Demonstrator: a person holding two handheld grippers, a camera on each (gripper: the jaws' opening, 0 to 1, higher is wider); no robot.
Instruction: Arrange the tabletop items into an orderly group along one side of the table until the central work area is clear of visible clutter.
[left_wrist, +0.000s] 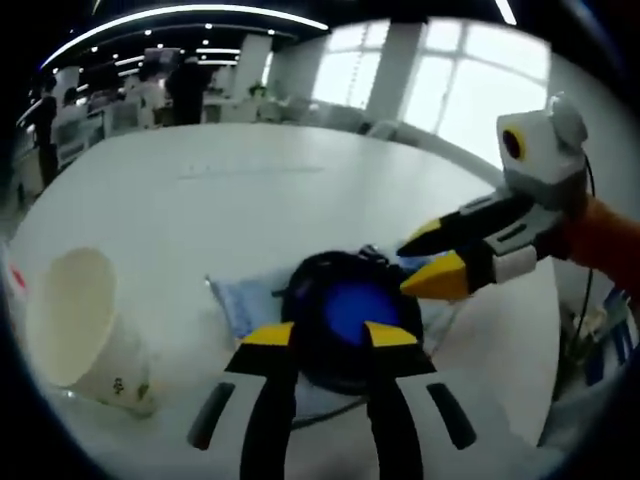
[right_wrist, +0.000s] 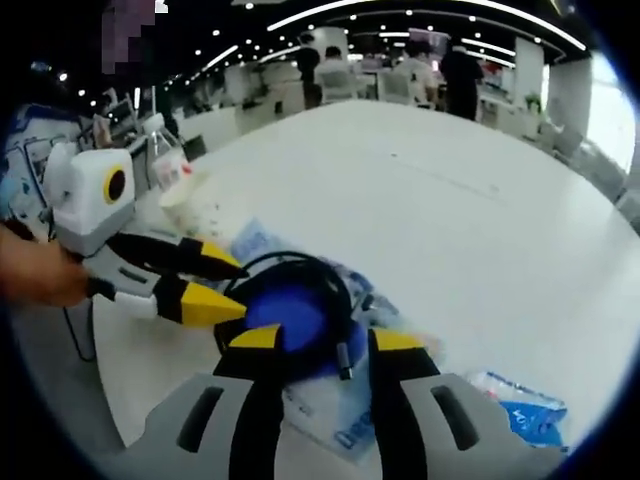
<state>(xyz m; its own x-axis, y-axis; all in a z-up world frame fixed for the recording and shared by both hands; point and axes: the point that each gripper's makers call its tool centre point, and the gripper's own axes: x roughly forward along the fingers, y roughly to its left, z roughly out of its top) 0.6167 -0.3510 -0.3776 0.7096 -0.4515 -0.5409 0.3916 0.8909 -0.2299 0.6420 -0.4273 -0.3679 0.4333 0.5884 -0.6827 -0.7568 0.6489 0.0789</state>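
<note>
One cup (left_wrist: 80, 330), one cable coil (left_wrist: 345, 310) (black), two packets (right_wrist: 520, 405).

My left tool (left_wrist: 329, 334) low centre of frame, jaws apart, yellow tips flanking black coiled cable (left_wrist: 345, 272) around blue disc (left_wrist: 352, 308). I see right tool (left_wrist: 437, 258) entering from right, jaws parted, lower tip just beside coil. Blue-white packet (left_wrist: 240, 303) under coil. Paper cup (left_wrist: 85, 328) on its side, lower left. White surface (left_wrist: 250, 190) stretches toward upper frame.
</note>
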